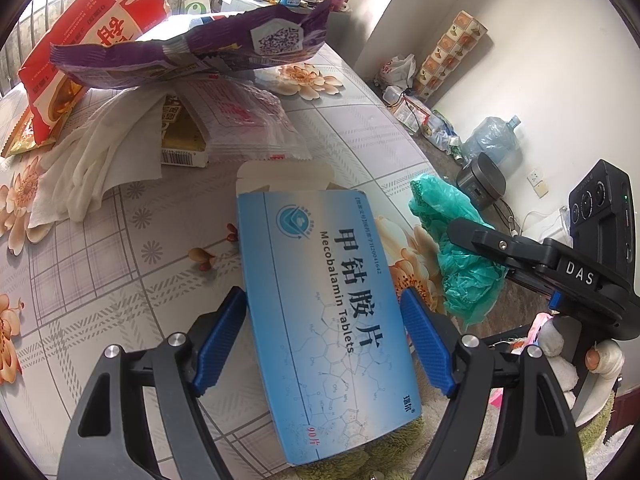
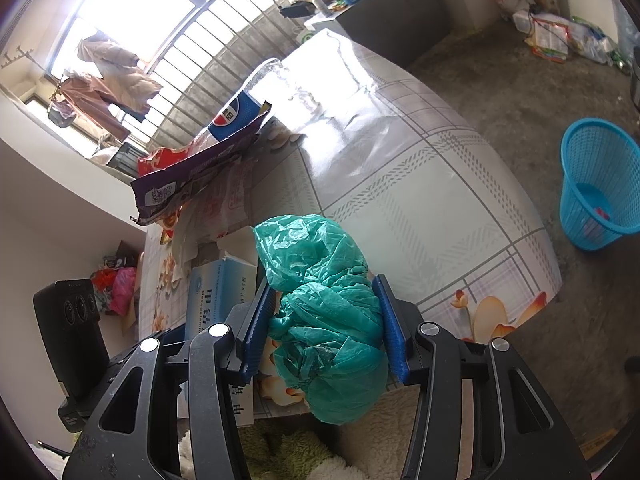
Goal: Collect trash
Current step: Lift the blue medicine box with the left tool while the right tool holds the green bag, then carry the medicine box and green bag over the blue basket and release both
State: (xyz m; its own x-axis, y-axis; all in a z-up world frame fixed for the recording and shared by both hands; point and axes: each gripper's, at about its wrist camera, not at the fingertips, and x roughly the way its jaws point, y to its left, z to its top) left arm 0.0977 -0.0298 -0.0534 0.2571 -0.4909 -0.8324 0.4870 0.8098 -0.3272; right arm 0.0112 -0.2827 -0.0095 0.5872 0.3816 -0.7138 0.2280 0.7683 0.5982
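Daylight, bright, from the barred window point(image 2: 132, 20) at the far side; panes blown out to white in the right wrist view. Strong glare on the glossy table point(image 2: 340, 92) below it, pattern washed out there. Soft shadows under the snack bags point(image 1: 180, 52). Heavy fisheye curvature; dark vignette at corners. Near objects sharp, no motion blur. Far edges slightly soft.

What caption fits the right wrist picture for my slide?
Right hand-held gripper closes around a crumpled green plastic bag at the table edge, blue basket waiting on the floor.
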